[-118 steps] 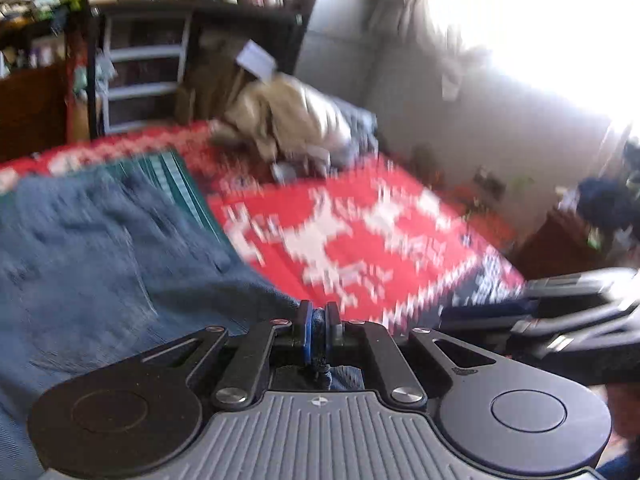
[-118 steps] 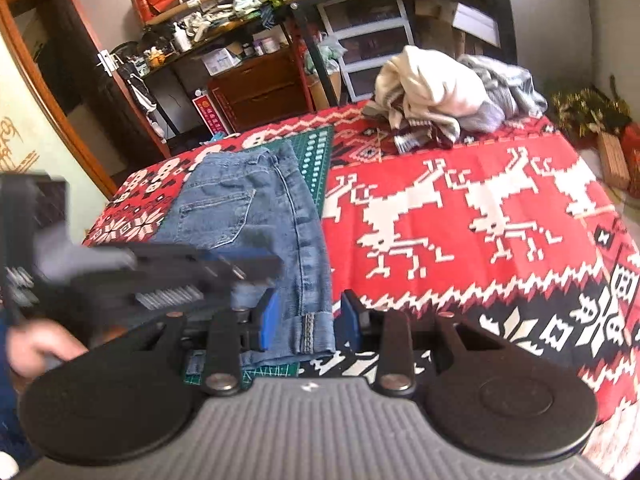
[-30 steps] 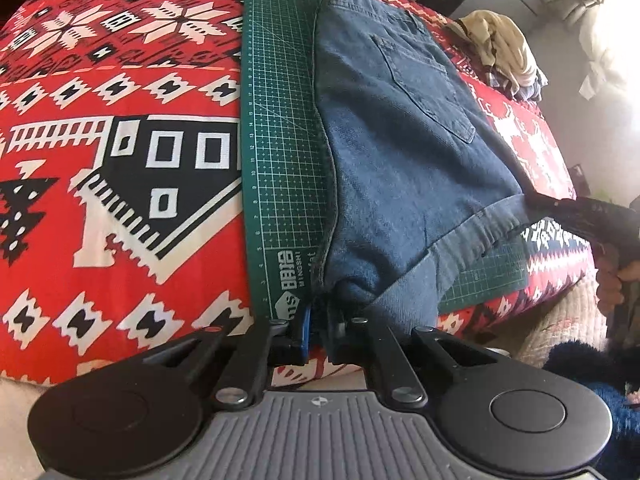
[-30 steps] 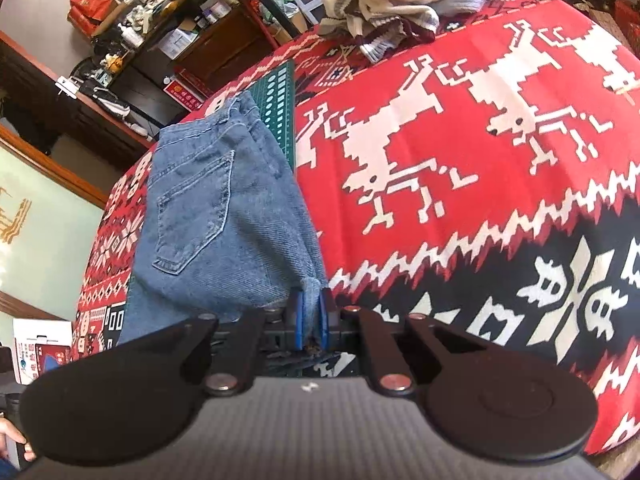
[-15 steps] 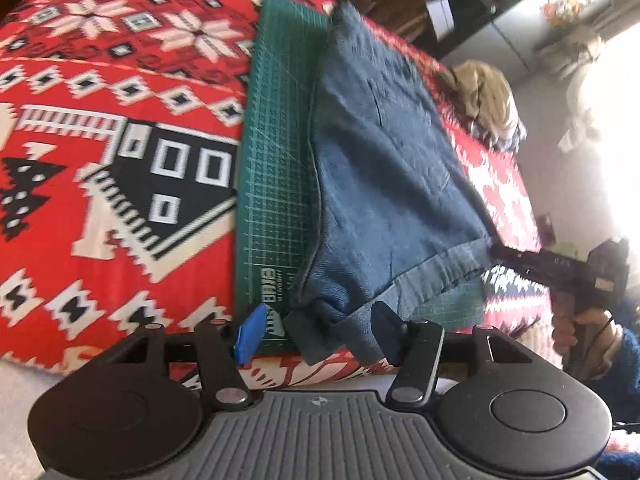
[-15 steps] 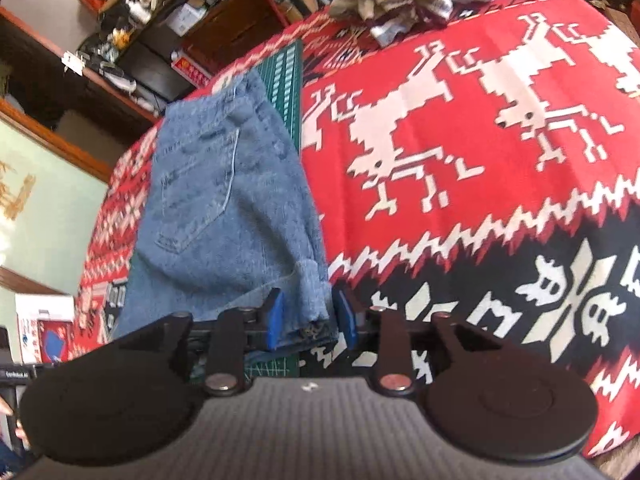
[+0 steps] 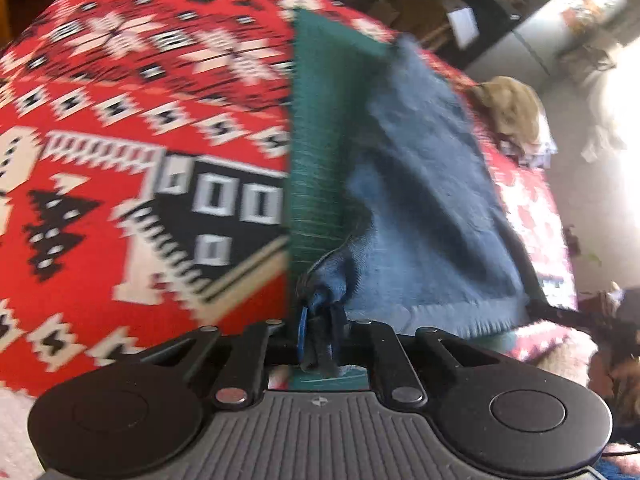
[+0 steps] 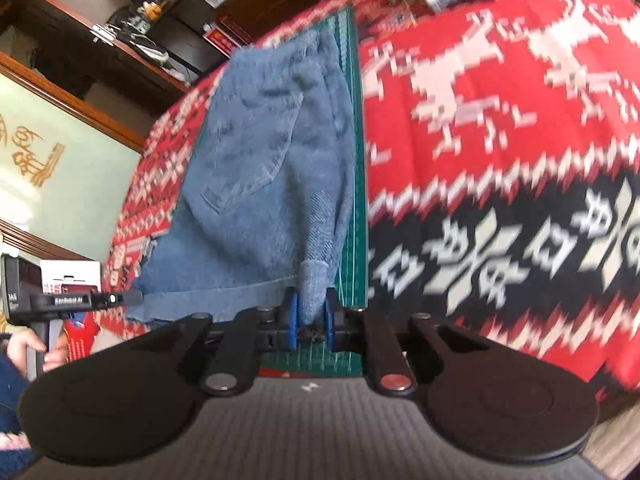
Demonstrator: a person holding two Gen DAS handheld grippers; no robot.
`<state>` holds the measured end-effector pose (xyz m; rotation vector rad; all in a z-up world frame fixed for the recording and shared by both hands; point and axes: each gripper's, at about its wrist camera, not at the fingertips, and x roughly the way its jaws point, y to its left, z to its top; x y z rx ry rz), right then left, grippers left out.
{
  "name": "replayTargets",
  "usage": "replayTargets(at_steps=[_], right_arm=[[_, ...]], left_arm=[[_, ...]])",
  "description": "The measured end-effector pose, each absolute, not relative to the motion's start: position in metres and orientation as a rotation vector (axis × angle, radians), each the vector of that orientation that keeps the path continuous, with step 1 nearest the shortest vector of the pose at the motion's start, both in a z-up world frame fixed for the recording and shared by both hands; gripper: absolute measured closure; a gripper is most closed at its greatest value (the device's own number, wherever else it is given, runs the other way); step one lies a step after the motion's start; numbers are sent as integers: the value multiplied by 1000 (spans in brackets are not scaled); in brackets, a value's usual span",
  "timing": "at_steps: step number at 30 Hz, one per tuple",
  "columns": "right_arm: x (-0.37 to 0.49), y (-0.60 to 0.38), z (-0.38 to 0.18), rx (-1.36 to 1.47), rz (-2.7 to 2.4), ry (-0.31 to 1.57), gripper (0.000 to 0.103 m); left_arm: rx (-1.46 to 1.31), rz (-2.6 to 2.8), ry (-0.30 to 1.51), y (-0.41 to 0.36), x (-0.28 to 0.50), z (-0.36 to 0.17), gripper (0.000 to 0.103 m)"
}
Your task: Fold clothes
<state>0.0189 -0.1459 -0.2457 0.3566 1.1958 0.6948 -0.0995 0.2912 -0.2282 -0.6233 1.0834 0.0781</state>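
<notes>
Both wrist views low at bed edge, close, facing across red blanket (image 7: 120,128); shared: denim shorts (image 8: 256,184) on green mat (image 7: 316,168), frame centre.

Blue denim shorts (image 8: 256,184), green gridded mat (image 8: 354,208), red-white-black patterned blanket (image 8: 500,140).

Daylit, with blown-out glare at upper right of the left wrist view. Motion blur throughout both views; strong fisheye bending at edges.
</notes>
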Motion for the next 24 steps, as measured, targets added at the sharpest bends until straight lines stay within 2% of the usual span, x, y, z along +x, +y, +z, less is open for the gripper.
replayTargets(at_steps=[1,5,7,12,13,14,15,20,24], right_arm=[[16,-146,-247,358,684,1198,83],[12,-159,-241,417,661,1159,81],[14,-165,-237,426,654,1145,73],[24,-164,-239,443,654,1159,73],[24,-161,-241,437,656,1167,77],[25,-158,-242,430,658,1175,97],[24,-153,-243,417,651,1179,97],[17,-146,-217,384,688,1097,98],[18,-144,-224,348,687,1112,98]], left_arm=[[-645,82,1078,294,-102,-229,89],[-685,95,1046,300,-114,-222,82],[-711,72,1034,301,-118,-217,78],[-705,24,1050,292,-114,-217,76],[-685,28,1061,288,-112,-218,76],[-658,37,1062,286,-110,-217,86],[-632,47,1063,283,-108,-216,99],[-616,64,970,287,-112,-191,100],[-599,80,1012,288,-114,-204,99]])
